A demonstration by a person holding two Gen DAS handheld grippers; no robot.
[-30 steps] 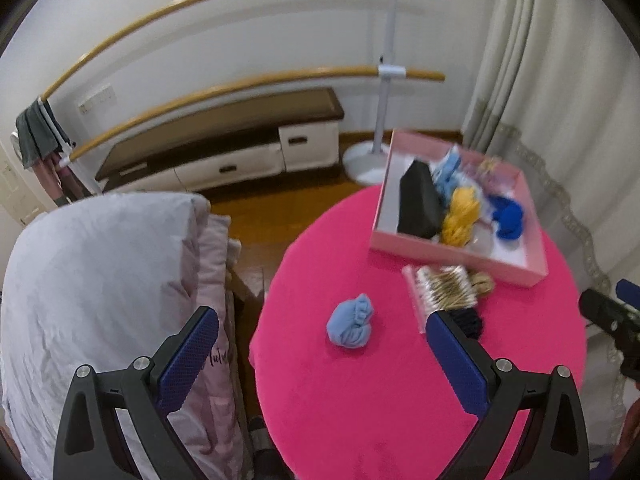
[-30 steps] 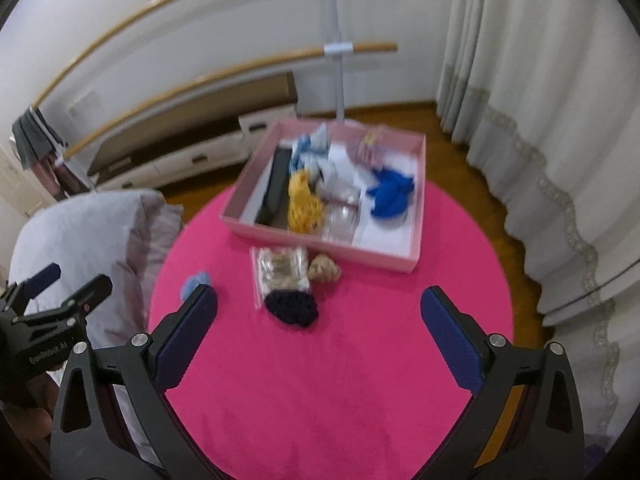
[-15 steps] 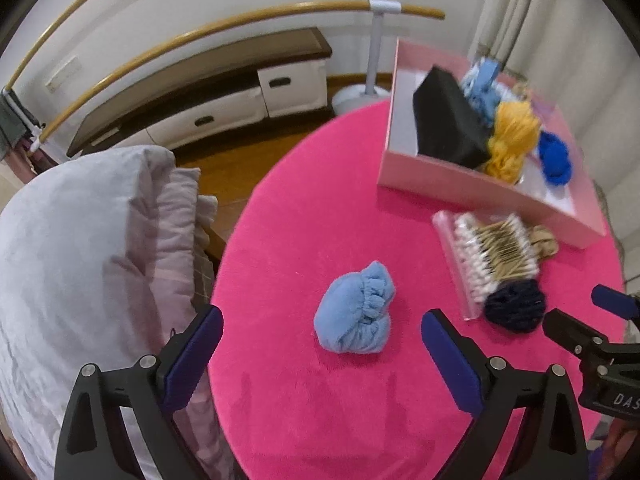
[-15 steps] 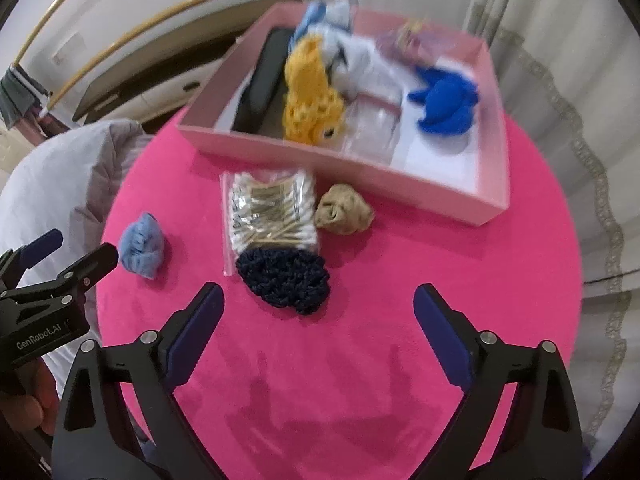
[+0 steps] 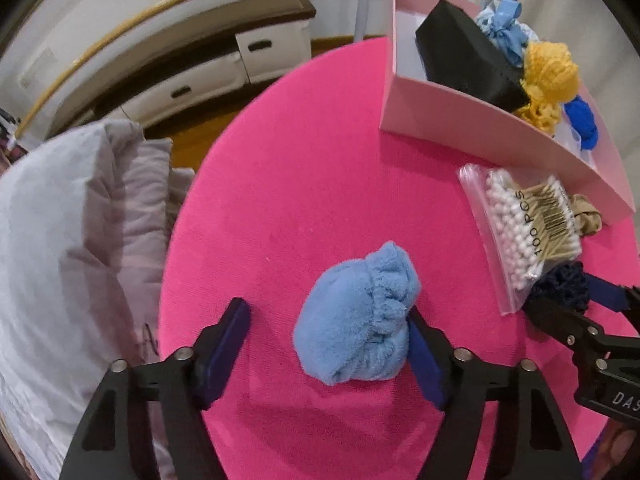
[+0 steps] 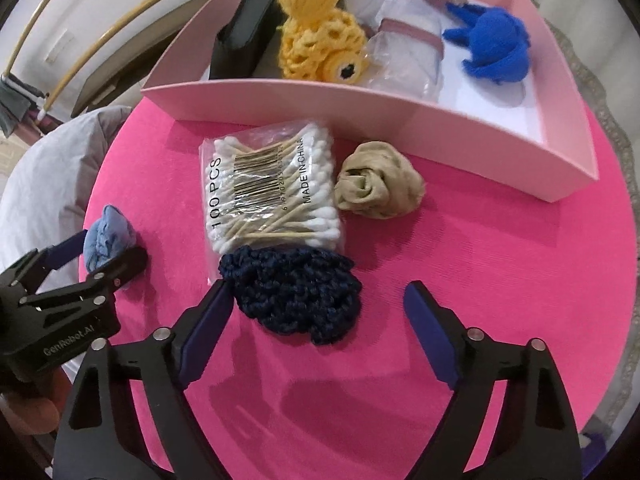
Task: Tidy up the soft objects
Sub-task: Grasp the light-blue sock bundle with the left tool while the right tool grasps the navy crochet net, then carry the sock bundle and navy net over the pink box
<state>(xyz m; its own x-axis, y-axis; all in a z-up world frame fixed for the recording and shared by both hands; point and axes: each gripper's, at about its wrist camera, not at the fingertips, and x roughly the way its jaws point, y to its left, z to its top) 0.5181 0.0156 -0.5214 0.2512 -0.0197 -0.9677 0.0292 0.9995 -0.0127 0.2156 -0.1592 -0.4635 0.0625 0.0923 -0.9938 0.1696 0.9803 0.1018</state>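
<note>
The left gripper (image 5: 326, 334) hangs spread around the light blue fluffy bundle (image 5: 358, 318) on the pink table (image 5: 300, 160), its right finger touching the fluff, its left one apart. The right gripper (image 6: 318, 308), also spread, straddles the navy crocheted piece (image 6: 292, 294), which overlaps the cotton swab bag (image 6: 272, 188). I'd centre each claw before squeezing, so the bag stays put. The blue bundle sits near the table's left edge; the pink box (image 6: 360, 98) beyond has bare floor on its right.
</note>
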